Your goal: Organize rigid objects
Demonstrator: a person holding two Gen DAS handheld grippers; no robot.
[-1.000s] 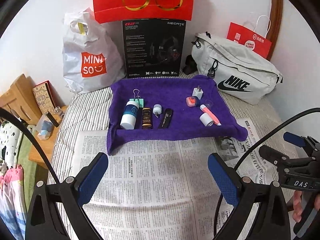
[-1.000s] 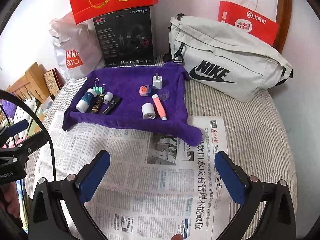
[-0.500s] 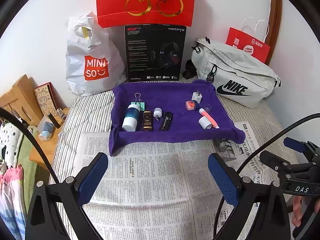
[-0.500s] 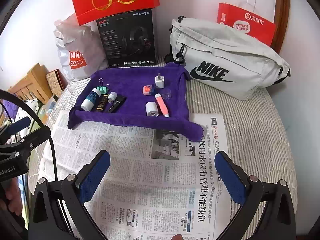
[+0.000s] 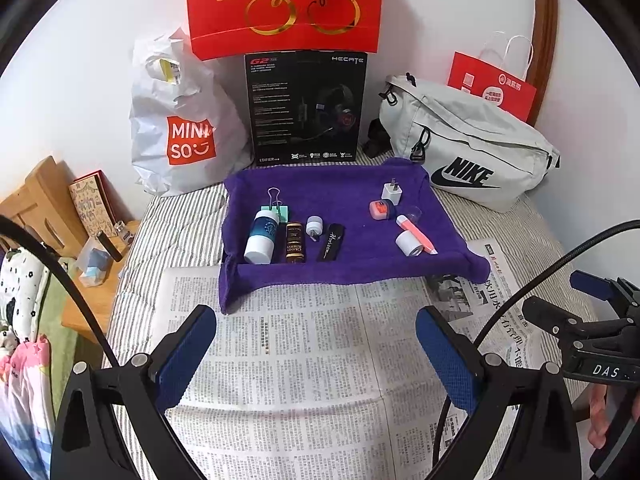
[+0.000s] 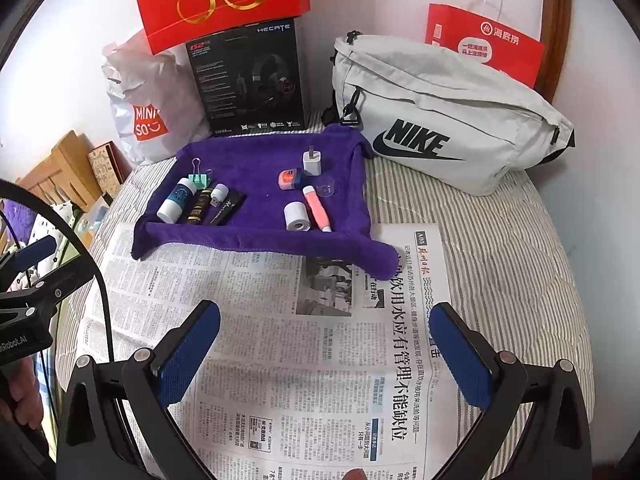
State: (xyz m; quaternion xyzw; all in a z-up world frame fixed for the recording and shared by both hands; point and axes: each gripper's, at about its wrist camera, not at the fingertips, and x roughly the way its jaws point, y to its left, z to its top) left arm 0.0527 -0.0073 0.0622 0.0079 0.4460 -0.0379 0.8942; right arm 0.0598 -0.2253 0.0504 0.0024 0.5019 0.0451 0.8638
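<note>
Well ahead of both grippers, on the soft purple terry towel: white cylindrical bottle with blue label, small dark brown bottle, white tape roll, pink pen-shaped tube, white plug adapter.

Risk, judged: the round items may roll off when pinched, and closing pads may snag the loose towel.

Left gripper: jaws wide apart, empty, held low over the printed newspaper, pointing forward. Right gripper: likewise spread and empty.

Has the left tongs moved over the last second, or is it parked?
Yes. In the left wrist view, the purple towel and the black headset box now sit lower and look smaller, so the left tongs has pulled back and tilted upward.
</note>
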